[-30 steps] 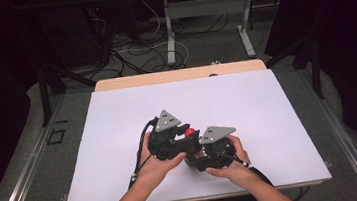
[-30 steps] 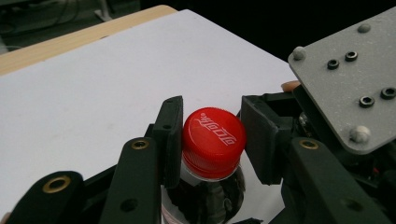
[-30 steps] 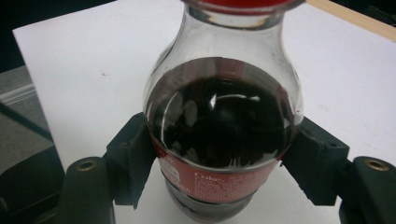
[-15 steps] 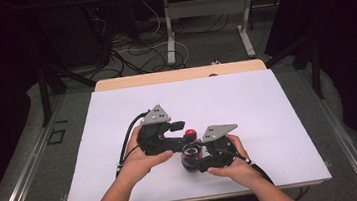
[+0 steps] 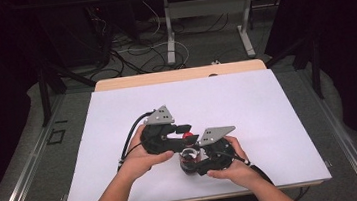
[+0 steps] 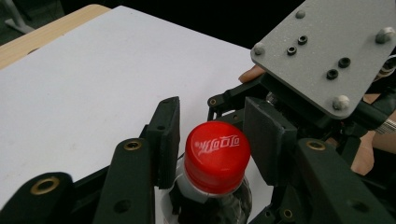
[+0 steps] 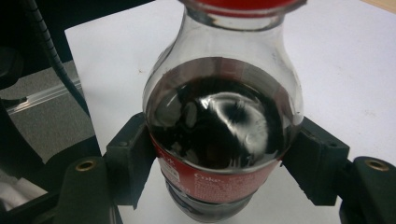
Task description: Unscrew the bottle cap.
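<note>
Slippage worries me: my left hand-held gripper (image 6: 212,140) clenches the red cap (image 6: 215,155), my right hand-held gripper (image 7: 219,163) grasps the bottle (image 7: 219,135) (smooth, cola-filled), which could twist free.

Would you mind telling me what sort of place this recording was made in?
Probably a lab or workshop recording station: a white-topped table boxed in by black curtains, loose cables across the grey floor, and a metal-legged workbench behind.
</note>
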`<state>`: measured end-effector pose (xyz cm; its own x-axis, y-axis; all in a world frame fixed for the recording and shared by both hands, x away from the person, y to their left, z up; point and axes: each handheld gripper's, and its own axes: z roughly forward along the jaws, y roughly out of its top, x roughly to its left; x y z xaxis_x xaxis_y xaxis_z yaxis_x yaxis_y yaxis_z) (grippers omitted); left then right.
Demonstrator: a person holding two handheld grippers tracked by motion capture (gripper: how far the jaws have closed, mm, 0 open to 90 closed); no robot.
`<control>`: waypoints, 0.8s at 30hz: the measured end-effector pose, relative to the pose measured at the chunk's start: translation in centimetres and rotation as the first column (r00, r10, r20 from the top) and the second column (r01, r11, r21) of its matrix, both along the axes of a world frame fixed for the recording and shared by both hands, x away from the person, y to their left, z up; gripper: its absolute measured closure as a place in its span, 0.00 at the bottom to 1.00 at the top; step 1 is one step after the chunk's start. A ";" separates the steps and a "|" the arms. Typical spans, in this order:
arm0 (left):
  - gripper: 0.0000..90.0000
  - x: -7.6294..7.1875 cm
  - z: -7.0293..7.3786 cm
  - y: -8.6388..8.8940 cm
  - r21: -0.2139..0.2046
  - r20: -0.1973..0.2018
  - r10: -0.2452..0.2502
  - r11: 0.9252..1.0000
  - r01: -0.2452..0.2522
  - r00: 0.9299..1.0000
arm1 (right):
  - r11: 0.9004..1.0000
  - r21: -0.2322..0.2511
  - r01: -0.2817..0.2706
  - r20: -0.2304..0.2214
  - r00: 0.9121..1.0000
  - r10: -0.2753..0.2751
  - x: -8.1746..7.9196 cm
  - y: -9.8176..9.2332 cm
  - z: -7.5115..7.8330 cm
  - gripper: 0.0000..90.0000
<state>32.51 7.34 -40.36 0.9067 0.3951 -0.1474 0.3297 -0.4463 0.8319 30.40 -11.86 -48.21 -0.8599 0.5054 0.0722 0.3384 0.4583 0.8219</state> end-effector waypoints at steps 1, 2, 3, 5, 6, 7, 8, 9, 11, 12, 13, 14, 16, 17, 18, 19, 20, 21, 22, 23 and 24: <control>0.68 0.0 0.0 -0.1 0.008 0.016 -0.005 1.000 0.004 1.000 | 1.000 0.001 0.001 -0.004 1.000 -0.001 0.0 0.0 0.0 0.34; 0.68 -0.1 -0.1 -0.3 0.007 0.015 0.016 1.000 -0.016 1.000 | 1.000 -0.002 0.006 -0.006 1.000 -0.006 0.0 0.0 0.0 0.34; 0.68 -0.2 -0.1 -0.5 0.003 0.024 0.036 0.999 -0.036 0.999 | 1.000 0.003 0.007 -0.009 1.000 -0.007 0.1 0.0 -0.1 0.34; 0.69 -0.6 -0.2 -0.8 0.001 0.037 0.096 0.995 -0.096 0.995 | 1.000 0.000 0.020 -0.009 1.000 -0.020 0.1 -0.1 -0.1 0.34; 0.69 -0.8 -0.2 -1.0 0.003 0.041 0.128 0.992 -0.128 0.991 | 1.000 -0.002 0.029 -0.009 1.000 -0.029 0.1 -0.1 -0.1 0.34; 0.69 -1.0 -0.2 -1.2 0.007 0.046 0.157 0.987 -0.158 0.987 | 0.999 -0.005 0.037 -0.006 0.999 -0.037 0.1 -0.1 -0.1 0.34; 0.69 -1.3 -0.2 -1.5 0.014 0.060 0.197 0.980 -0.198 0.979 | 0.999 -0.008 0.046 0.000 0.999 -0.046 0.1 -0.1 -0.1 0.34; 0.69 -1.6 -0.1 -1.6 0.025 0.052 0.222 0.974 -0.224 0.974 | 0.998 -0.010 0.064 0.007 0.998 -0.063 0.1 -0.1 -0.1 0.34; 0.69 -2.0 -0.2 -2.1 0.027 0.061 0.289 0.956 -0.291 0.955 | 0.997 -0.032 0.077 0.027 0.997 -0.076 0.0 0.0 -0.2 0.34; 0.69 -2.2 -0.2 -2.3 0.023 0.058 0.317 0.948 -0.318 0.947 | 0.996 -0.034 0.086 0.033 0.996 -0.085 0.0 0.1 -0.2 0.34; 0.69 -2.3 -0.2 -2.4 0.021 0.048 0.331 0.943 -0.332 0.943 | 0.996 -0.031 0.086 0.030 0.996 -0.085 0.0 0.1 -0.2 0.34; 0.69 -2.2 -0.1 -2.4 0.017 0.041 0.333 0.942 -0.334 0.942 | 0.996 -0.031 0.079 0.024 0.997 -0.078 0.0 0.1 -0.2 0.34; 0.68 -2.1 0.0 -2.1 0.019 0.026 0.312 0.950 -0.312 0.950 | 0.997 -0.028 0.077 0.024 0.997 -0.076 0.0 0.1 -0.1 0.34; 0.68 -1.9 0.1 -2.0 0.015 0.023 0.292 0.956 -0.293 0.956 | 0.997 -0.024 0.077 0.028 0.997 -0.076 -0.1 0.0 -0.1 0.34; 0.62 -1.7 0.1 -1.8 0.014 0.013 0.269 0.963 -0.269 0.963 | 0.998 -0.019 0.065 0.023 0.998 -0.064 0.0 0.0 -0.1 0.34; 0.55 -1.6 0.3 -1.5 0.004 0.006 0.254 0.967 -0.254 0.967 | 0.998 -0.009 0.067 0.015 0.998 -0.067 0.0 -0.1 0.0 0.34; 0.51 -1.5 0.4 -1.2 0.005 0.009 0.239 0.971 -0.239 0.971 | 0.998 -0.005 0.058 0.017 0.998 -0.058 0.1 -0.1 0.0 0.34; 0.49 -1.4 0.6 -0.9 0.003 0.005 0.229 0.973 -0.229 0.973 | 0.998 -0.004 0.057 0.022 0.998 -0.056 0.1 -0.2 0.0 0.34; 0.48 -1.3 0.8 -0.6 0.006 0.007 0.210 0.978 -0.210 0.978 | 0.998 -0.004 0.057 0.023 0.998 -0.057 0.1 -0.2 0.0 0.34; 0.48 -1.2 0.9 -0.3 0.004 -0.001 0.194 0.981 -0.194 0.981 | 0.998 -0.008 0.055 0.006 0.998 -0.055 0.1 -0.2 0.1 0.34; 0.48 -1.1 1.0 0.0 0.003 -0.003 0.171 0.985 -0.171 0.985 | 0.999 -0.008 0.046 0.006 0.999 -0.046 0.1 -0.2 0.1 0.34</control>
<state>31.40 7.34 -39.32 0.8251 0.5449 -0.1491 0.4042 -0.3850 0.8297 30.55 -12.11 -48.11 -0.8362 0.5448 0.0627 0.3542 0.4492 0.8202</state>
